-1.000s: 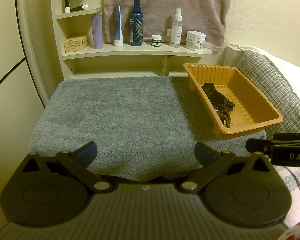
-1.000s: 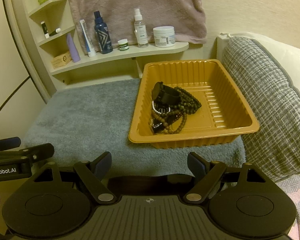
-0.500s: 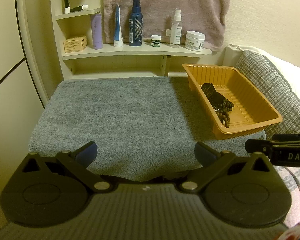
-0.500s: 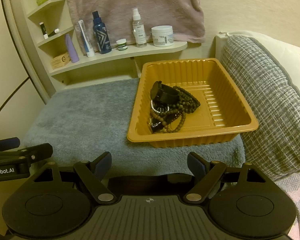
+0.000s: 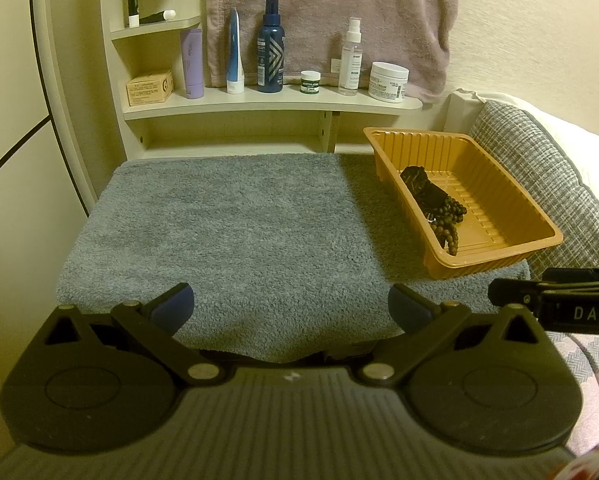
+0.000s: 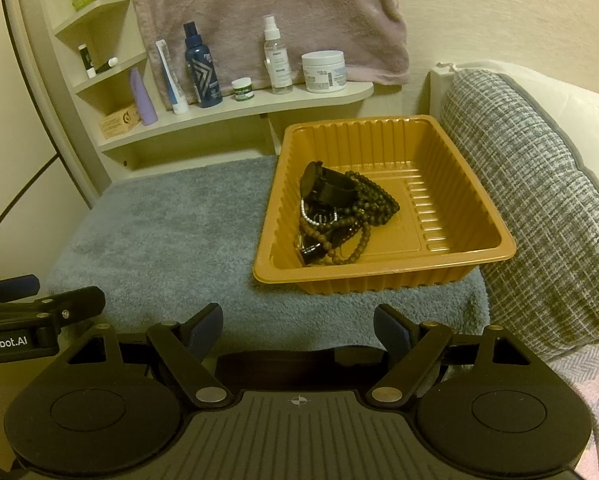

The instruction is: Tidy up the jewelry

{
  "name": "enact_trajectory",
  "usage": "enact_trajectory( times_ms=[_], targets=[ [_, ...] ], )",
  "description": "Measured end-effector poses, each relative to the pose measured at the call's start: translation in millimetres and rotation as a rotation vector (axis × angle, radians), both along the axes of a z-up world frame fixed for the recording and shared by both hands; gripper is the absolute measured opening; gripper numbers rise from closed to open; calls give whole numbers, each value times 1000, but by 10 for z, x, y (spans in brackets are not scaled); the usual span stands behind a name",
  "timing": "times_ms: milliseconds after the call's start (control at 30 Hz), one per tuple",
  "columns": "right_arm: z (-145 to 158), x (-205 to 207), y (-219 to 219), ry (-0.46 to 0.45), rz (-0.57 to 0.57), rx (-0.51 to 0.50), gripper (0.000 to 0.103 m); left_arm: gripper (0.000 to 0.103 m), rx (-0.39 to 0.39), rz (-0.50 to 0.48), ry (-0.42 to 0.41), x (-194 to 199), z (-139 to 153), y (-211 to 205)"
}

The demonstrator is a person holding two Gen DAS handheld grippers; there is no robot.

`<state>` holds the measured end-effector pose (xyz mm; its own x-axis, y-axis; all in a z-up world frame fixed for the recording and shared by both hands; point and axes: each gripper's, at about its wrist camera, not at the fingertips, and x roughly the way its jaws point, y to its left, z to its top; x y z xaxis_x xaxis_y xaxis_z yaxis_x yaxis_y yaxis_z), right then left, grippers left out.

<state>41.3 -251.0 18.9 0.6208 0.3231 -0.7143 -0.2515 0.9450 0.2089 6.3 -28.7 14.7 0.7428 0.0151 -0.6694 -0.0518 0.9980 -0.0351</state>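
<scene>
Both grippers, the left gripper (image 5: 291, 306) and the right gripper (image 6: 298, 324), stand wide apart and hold nothing. Ahead of the right fingers, one orange tray (image 6: 495, 250) holds one tangled pile of jewelry (image 6: 341, 212); the pieces cannot be counted exactly. It stands on one grey towel (image 5: 227, 224).

Left gripper (image 5: 291, 306) held level, jaws spread wide, nothing gripped. Right gripper (image 6: 298, 326) held alongside, jaws likewise spread, empty. Both pointed forward, side by side.
</scene>
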Motion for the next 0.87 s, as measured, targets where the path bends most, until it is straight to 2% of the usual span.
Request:
enact_trajectory(
  times_ms=[867],
  targets=[
    [-10, -7, -8, 2, -4, 3, 82, 103, -22, -9, -18, -22, 16, 4]
  ],
)
